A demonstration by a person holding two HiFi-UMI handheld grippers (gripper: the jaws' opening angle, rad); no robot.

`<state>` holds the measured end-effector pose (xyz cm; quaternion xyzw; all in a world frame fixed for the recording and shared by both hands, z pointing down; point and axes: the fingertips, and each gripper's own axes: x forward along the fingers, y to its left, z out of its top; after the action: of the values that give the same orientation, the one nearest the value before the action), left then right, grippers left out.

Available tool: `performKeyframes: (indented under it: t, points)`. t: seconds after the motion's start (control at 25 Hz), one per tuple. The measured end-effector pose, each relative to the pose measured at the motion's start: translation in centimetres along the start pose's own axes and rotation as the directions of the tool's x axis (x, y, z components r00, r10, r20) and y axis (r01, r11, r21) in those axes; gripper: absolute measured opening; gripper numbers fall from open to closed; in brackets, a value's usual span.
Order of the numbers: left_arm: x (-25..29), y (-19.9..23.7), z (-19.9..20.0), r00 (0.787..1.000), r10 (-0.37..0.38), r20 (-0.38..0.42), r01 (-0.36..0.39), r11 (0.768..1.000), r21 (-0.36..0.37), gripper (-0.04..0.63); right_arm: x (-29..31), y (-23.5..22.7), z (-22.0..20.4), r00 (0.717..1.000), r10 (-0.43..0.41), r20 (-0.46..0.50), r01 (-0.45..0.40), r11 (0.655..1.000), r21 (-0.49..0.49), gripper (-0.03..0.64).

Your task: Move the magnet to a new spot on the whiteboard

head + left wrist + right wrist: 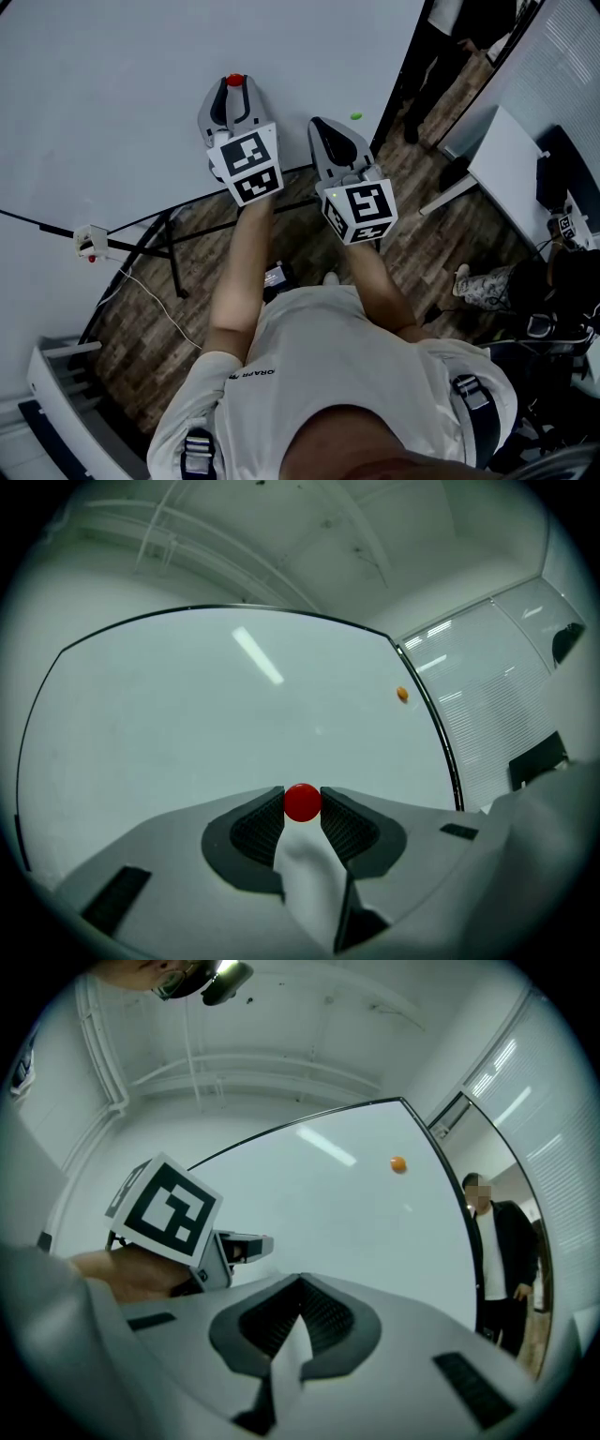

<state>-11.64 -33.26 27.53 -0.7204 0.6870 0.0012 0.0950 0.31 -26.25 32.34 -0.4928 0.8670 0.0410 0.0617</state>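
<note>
Right now my left gripper pinches the red magnet between its jaw tips, pads pressed on either side; the magnet sits at twelve o'clock of that gripper, right at the whiteboard, though I cannot tell whether it touches; my right gripper hangs just beside the left at three o'clock, jaws together with nothing between them; a second small magnet sticks to the board at one o'clock, near its edge.

A wood-plank floor fills the lower scene. At the far right a white table stands on it. A person in a dark jacket stands nearby. At left, a small white box with a cable.
</note>
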Motion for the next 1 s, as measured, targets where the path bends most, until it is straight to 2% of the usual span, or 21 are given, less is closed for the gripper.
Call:
performKeyframes:
  t: [1.0]
  points:
    - [2.3, 0.8, 0.6, 0.999, 0.037, -0.016, -0.037, 0.999, 0.013, 0.115, 0.1, -0.2, -0.3, 1.000, 0.014, -0.005, -0.014, 1.000, 0.003, 0.003]
